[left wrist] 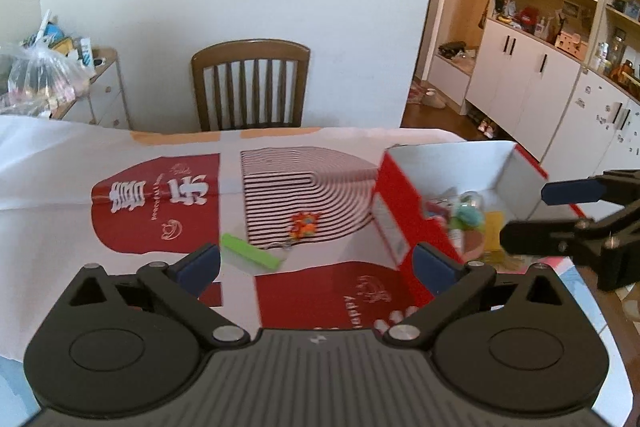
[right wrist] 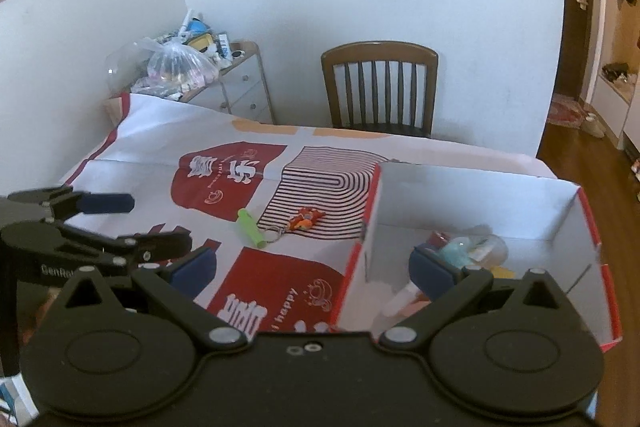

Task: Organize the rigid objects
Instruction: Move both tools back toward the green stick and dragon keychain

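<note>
A green stick-shaped thing point(left wrist: 250, 251) point(right wrist: 251, 227) lies on the printed tablecloth point(left wrist: 160, 211), just ahead of my left gripper point(left wrist: 316, 267). An orange keychain toy point(left wrist: 305, 225) point(right wrist: 306, 219) lies beside it on the striped patch. To the right stands an open red box point(left wrist: 394, 211) point(right wrist: 460, 199) with a white inside, holding several small items point(left wrist: 468, 213) point(right wrist: 458, 251). My left gripper is open with nothing between its fingers. My right gripper point(right wrist: 314, 271) point(left wrist: 524, 215) is open too, empty, with its right finger over the box's near left corner. The left gripper point(right wrist: 160, 223) shows at the left edge of the right wrist view.
A wooden chair point(left wrist: 250, 83) point(right wrist: 380, 87) stands behind the table's far edge against a white wall. A small drawer unit with plastic bags point(right wrist: 180, 67) is at the far left. White cupboards and shelves point(left wrist: 540, 67) line the room on the right.
</note>
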Motion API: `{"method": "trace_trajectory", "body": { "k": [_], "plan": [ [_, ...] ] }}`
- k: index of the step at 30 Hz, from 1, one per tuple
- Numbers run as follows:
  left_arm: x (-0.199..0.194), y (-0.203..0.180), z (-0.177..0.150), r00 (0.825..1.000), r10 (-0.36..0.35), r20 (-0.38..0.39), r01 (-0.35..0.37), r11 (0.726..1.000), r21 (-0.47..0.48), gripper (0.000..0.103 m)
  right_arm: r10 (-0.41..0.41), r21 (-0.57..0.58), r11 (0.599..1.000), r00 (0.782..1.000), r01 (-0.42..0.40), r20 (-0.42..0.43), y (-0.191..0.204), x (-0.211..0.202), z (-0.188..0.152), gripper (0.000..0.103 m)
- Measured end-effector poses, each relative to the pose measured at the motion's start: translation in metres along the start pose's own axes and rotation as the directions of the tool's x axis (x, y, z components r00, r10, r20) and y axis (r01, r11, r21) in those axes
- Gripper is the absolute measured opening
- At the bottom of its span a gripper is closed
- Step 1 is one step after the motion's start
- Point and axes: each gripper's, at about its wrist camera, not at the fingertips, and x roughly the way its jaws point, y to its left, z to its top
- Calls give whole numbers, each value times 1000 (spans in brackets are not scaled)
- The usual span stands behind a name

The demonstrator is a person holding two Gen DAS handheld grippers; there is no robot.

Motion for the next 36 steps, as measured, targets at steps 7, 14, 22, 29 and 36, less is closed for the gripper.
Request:
{"method": "trace_trajectory", "body": {
  "k": [7,14,22,29,36],
  "plan": [
    [31,33,-9,1000,4,13,-3,1000,-17,103,-25,37,999,999,26,-39,23,44,20,103],
    [66,48,-19,1000,26,7,-27,998,54,103,-27,63,997,994,34,-106,37,93,40,100],
    [110,64,-24,999,8,-42,-3,995,104,103,-50,66,996,981,64,-186,50,145,54,100],
    [147,80,-27,996,-34,-81,44,992,118,103,-82,98,989,965,109,-250,47,186,62,99],
    [169,84,-27,997,-39,-68,47,992,114,103,-101,117,983,943,144,-317,43,222,61,95]
  ]
}}
